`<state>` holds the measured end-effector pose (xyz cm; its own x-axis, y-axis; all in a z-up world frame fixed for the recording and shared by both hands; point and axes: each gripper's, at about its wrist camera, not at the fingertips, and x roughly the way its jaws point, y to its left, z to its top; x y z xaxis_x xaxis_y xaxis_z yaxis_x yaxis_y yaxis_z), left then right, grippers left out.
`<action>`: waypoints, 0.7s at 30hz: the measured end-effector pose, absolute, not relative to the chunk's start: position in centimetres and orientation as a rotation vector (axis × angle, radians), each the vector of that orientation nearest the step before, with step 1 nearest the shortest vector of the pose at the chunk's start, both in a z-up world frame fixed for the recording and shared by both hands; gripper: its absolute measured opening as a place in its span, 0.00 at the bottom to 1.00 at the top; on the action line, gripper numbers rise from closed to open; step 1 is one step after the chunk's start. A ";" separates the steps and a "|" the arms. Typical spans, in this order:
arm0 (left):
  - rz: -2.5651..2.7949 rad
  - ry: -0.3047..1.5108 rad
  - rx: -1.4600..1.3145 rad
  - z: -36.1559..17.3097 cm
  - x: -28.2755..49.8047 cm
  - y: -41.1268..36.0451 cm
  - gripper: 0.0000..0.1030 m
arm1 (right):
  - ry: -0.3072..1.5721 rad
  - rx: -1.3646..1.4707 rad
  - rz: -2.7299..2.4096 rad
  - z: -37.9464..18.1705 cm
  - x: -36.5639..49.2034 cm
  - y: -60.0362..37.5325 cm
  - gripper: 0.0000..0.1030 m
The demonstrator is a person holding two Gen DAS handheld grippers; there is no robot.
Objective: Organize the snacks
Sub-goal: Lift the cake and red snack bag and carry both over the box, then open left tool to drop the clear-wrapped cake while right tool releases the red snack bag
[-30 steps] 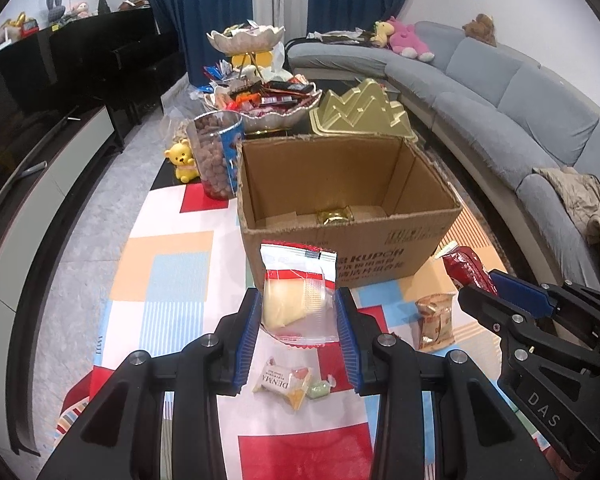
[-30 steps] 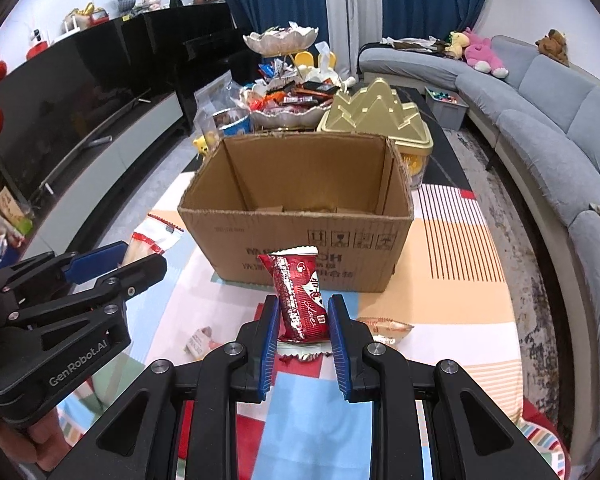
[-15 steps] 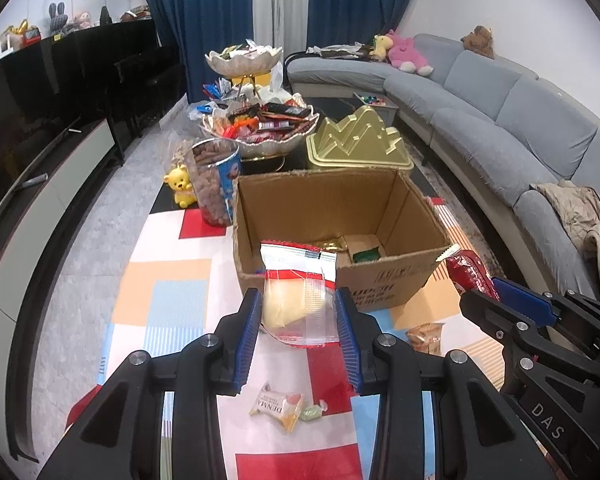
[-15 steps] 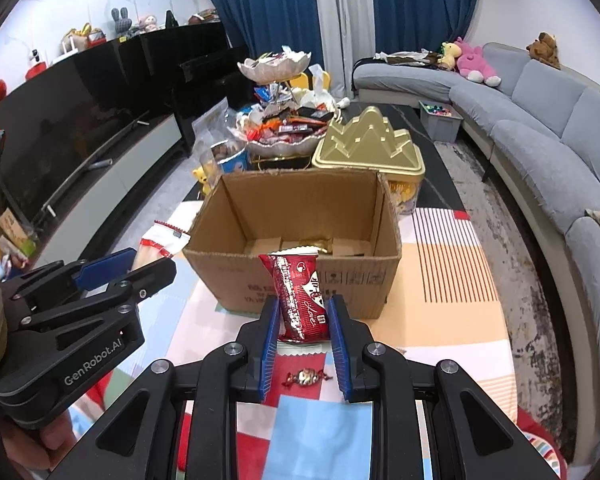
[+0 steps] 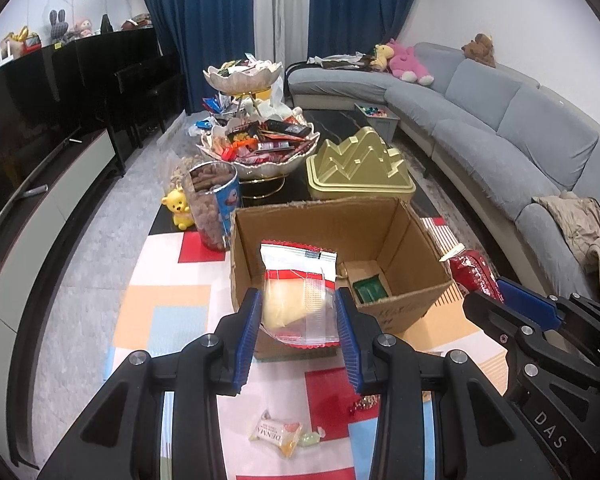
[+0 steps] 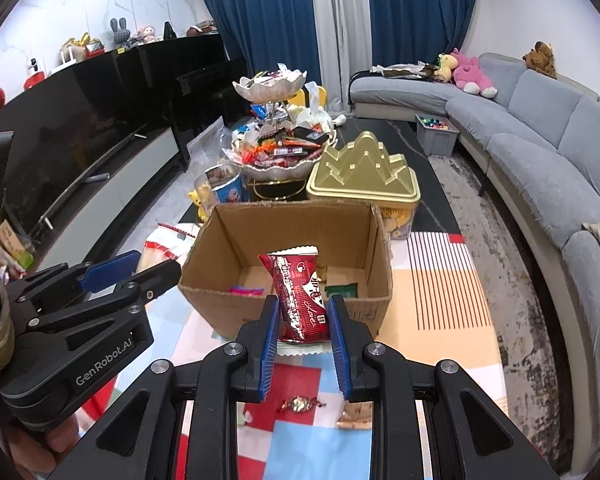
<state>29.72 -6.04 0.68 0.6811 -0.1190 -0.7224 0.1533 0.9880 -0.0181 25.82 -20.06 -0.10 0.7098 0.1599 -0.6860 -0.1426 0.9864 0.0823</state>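
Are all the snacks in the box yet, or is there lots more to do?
Not yet. The box already has a few packets, one green. The left gripper holds a clear bag and the right gripper a red packet, both at the box's near edge. Candies and a red-foil sweet are on the mat.

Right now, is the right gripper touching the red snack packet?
Touching. The right wrist view shows the right gripper with both blue pads pressed against the red snack packet, held raised before the cardboard box.
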 end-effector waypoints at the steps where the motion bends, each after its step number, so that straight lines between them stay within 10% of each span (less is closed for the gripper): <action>1: -0.152 0.806 0.044 0.7 29.9 -6.0 0.36 | 0.761 0.023 0.165 0.0 26.1 -20.1 0.25; 21: -0.145 0.839 0.029 -1.1 36.0 -6.1 0.36 | 0.761 0.012 0.142 -0.2 32.6 -20.0 0.25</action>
<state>35.99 -6.06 -1.12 0.6592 -0.1161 -0.7429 0.1394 0.9898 -0.0311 32.55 -20.02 -0.21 0.7148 0.1323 -0.6867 -0.1234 0.9904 0.0624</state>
